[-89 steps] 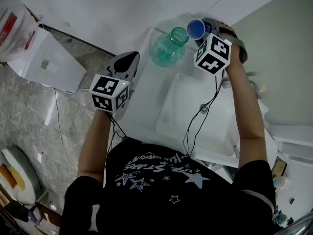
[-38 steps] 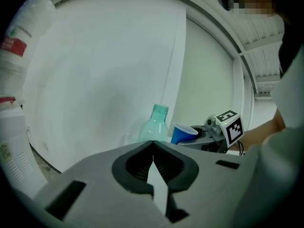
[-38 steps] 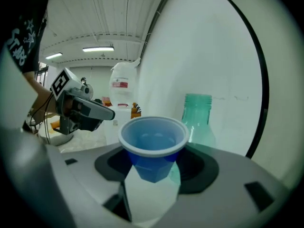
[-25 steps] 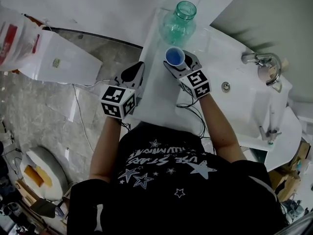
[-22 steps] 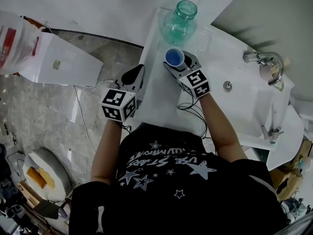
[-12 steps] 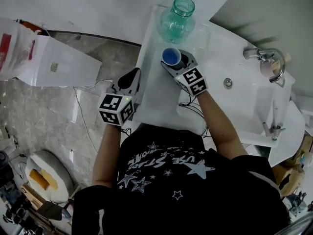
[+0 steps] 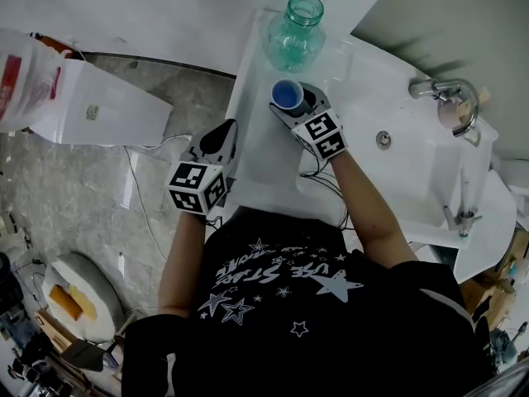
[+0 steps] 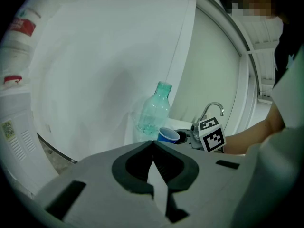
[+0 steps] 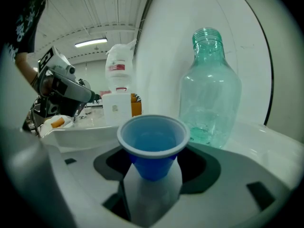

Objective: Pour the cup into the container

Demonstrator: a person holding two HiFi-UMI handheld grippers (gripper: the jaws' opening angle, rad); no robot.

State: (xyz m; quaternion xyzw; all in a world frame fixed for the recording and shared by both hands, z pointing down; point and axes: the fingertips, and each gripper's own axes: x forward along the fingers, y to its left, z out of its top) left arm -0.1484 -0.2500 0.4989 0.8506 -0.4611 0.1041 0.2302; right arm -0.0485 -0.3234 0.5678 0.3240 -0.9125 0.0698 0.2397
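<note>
**Cup release beside bottle**

Blue cup [image 7: 287, 94] is stood upright on the counter [image 7: 264, 164], just beside the green bottle [image 7: 293, 35], between the opening jaws of the right gripper [image 7: 294, 104]. Jaws should be fully cleared, then drawn straight back so the cup isn't tipped. Left gripper [image 8: 152, 144] is held closed, empty.
</note>
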